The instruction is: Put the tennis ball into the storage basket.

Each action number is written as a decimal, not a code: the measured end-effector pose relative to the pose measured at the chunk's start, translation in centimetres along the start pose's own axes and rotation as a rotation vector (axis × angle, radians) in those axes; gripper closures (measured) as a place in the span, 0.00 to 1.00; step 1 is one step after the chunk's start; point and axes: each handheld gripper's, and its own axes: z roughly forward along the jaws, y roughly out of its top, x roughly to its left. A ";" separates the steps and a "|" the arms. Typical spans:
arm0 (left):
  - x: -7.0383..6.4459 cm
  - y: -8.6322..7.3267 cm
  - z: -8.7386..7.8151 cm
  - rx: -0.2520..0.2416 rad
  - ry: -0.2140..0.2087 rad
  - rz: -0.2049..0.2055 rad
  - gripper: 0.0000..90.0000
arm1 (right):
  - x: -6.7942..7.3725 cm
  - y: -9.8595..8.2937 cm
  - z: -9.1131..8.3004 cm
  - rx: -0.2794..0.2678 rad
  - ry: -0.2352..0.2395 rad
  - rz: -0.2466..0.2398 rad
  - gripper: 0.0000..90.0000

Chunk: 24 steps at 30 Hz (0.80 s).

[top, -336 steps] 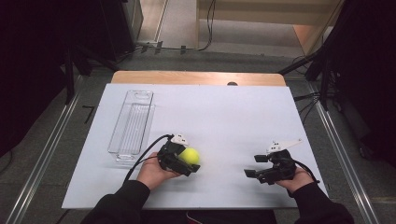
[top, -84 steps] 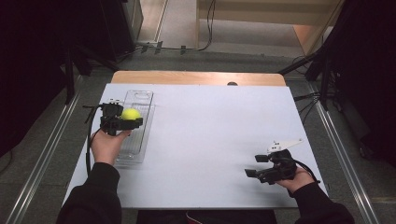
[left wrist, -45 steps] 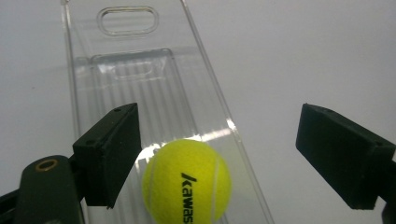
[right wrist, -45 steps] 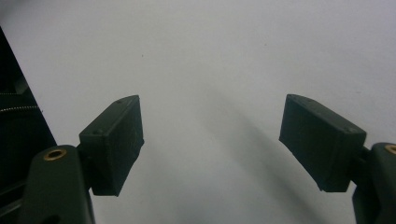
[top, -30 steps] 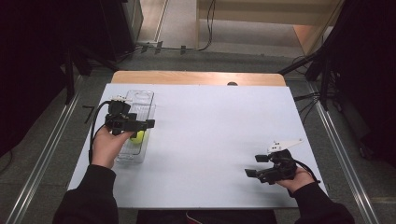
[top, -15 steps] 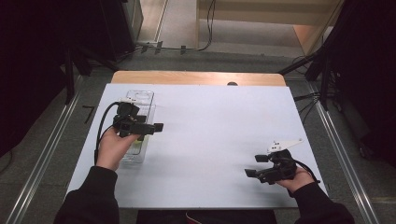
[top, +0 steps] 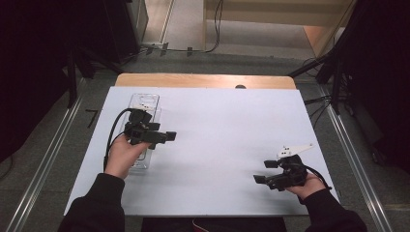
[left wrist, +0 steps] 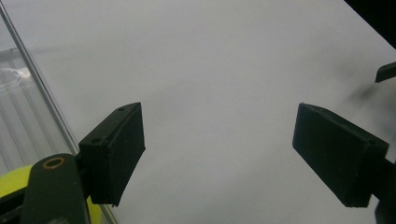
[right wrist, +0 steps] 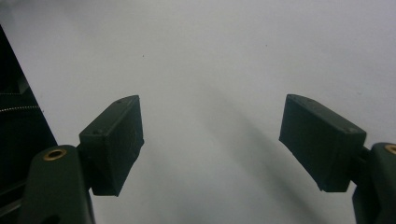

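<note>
My left gripper (top: pixel 168 137) is held just above the right edge of a clear plastic tray (top: pixel 143 103) at the table's left, with its jaws pointing right over the white board. In the left gripper view it (left wrist: pixel 219 149) is open and nothing sits between the jaws. There a yellow-green ball (left wrist: pixel 6 186) lies behind them inside the tray (left wrist: pixel 21 121); in the high view the hand hides the ball. My right gripper (top: pixel 264 172) rests near the front right of the board. Its jaws (right wrist: pixel 224 149) are spread wide over bare white surface.
The white board (top: pixel 217 125) covers a wooden table (top: pixel 203 80). Metal rails (top: pixel 43 154) run along both sides on the floor, and cables lie beyond the far edge. A dark jaw tip (left wrist: pixel 385 72) of the other gripper shows far off in the left gripper view.
The left gripper carried the ball from mid-table to the tray, let it go there, and has since moved right, off the tray. The right gripper has stayed still.
</note>
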 end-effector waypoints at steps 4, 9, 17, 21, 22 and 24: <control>-0.4 0.0 0.2 0.007 -0.008 0.015 0.19 | 0.0 0.0 0.0 0.001 0.000 0.002 0.22; -0.7 -0.1 0.6 0.014 -0.014 0.029 0.19 | 0.0 0.0 0.0 0.000 0.000 0.001 0.22; -1.4 -0.3 1.1 0.022 -0.028 0.047 0.19 | 0.0 0.0 0.0 0.000 0.000 0.000 0.22; -1.7 -0.5 1.4 0.030 -0.037 0.057 0.19 | 0.0 0.0 0.0 0.000 0.000 0.000 0.22; -1.8 -0.5 1.4 0.028 -0.047 0.055 0.19 | 0.0 0.0 0.0 0.001 0.001 0.000 0.22; -1.9 -0.6 1.6 0.026 -0.054 0.059 0.19 | 0.0 0.0 0.0 0.001 0.001 0.000 0.22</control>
